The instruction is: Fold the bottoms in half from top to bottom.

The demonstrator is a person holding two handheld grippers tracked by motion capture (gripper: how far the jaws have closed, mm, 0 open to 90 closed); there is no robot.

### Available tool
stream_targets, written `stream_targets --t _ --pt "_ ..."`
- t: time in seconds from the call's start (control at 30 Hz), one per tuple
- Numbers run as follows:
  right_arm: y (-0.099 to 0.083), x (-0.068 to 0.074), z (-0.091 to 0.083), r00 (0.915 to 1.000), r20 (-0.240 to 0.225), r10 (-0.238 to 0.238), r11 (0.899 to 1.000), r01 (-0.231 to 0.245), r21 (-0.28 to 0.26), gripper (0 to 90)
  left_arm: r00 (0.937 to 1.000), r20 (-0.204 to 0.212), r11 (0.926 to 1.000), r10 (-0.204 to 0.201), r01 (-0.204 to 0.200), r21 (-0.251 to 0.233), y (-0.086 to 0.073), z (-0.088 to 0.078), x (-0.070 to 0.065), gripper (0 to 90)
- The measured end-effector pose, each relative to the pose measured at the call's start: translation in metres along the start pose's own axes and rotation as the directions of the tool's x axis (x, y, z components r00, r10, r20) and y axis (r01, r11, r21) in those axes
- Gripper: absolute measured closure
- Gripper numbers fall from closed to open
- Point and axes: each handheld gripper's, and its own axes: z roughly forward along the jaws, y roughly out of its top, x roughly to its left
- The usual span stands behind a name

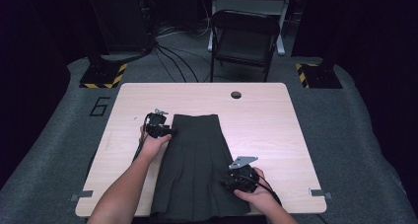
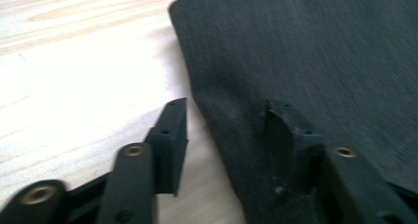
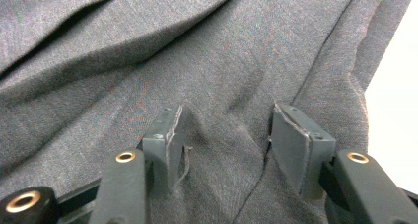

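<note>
Dark grey pleated skirt (image 1: 197, 165), laid flat lengthwise, waistband far, hem at near edge

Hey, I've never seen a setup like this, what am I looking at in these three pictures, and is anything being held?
A person sits at a wooden table with a hand-held gripper in each hand. The high view looks down from above. The other two come from cameras riding on each gripper. A dark pleated skirt lies flat on the table. The left gripper sits at the skirt's upper left edge, one of its fingers over bare wood, the other on the cloth. The right gripper rests on the skirt's lower right part, fingers spread. Both are open; nothing is held.
</note>
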Motion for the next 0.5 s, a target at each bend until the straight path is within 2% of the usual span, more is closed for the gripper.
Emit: stream_targets --t 0.07,0.1,0.13,0.2,0.27,0.37,0.5 --pt "0.000 0.000 0.000 1.0000 -0.001 0.001 1.000 -0.001 0.002 46.4 0.9999 0.009 0.9999 -0.008 0.008 0.009 0.000 0.002 0.002 44.9" --pt "0.000 0.000 0.000 1.0000 0.001 0.001 1.000 -0.001 -0.001 46.4 0.9997 0.003 0.9997 -0.026 0.026 0.002 0.000 0.004 0.002 42.7" --pt "0.000 0.000 0.000 1.0000 0.003 0.002 1.000 -0.002 -0.003 46.4 0.9998 0.008 0.9997 -0.018 0.018 0.018 0.002 0.004 0.003 41.4" --pt "0.000 0.000 0.000 1.0000 0.001 -0.002 1.000 0.002 0.002 46.4 0.9999 0.001 0.9998 -0.011 0.011 0.015 0.005 0.006 0.002 39.7" --pt "0.000 0.000 0.000 1.0000 0.001 -0.002 1.000 0.002 0.002 46.4 0.9998 -0.002 0.9994 -0.022 0.022 0.027 0.010 0.009 0.002 37.8" --pt "0.000 0.000 0.000 1.0000 0.003 -0.003 1.000 0.003 0.002 46.3 0.9997 -0.013 0.9997 -0.023 0.023 0.013 0.015 0.014 0.000 35.2" --pt "0.000 0.001 0.000 1.0000 0.004 -0.003 1.000 0.003 0.004 46.2 0.9996 -0.027 0.9997 -0.003 0.004 0.023 0.019 0.021 -0.003 33.1"
